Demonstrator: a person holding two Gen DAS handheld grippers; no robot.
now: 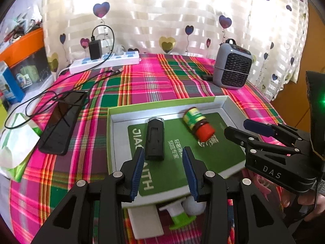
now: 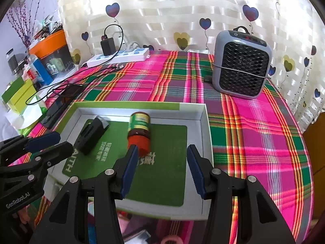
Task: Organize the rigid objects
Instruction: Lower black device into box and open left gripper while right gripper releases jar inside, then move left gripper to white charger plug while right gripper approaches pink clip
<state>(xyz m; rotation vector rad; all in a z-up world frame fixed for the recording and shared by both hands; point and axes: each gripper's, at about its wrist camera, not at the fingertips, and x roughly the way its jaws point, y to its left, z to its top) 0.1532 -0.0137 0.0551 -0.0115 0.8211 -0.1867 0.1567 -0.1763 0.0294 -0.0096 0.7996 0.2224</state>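
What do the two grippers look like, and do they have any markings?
Both are black plastic with silver rivets and ridged blue pads. The left gripper reads "GenRobot.AI" on its side in the right wrist view; the right gripper reads "DAS", with a green light glowing behind it, in the left wrist view.

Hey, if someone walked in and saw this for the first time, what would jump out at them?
Probably the loud pink and green plaid tablecloth covering the table. Next, the shallow white box in the middle, with a red-capped jar lying on its side and a black device on a green card. Both grippers, left and right, hover over it with jaws open and empty, and a grey heater stands at the back right.
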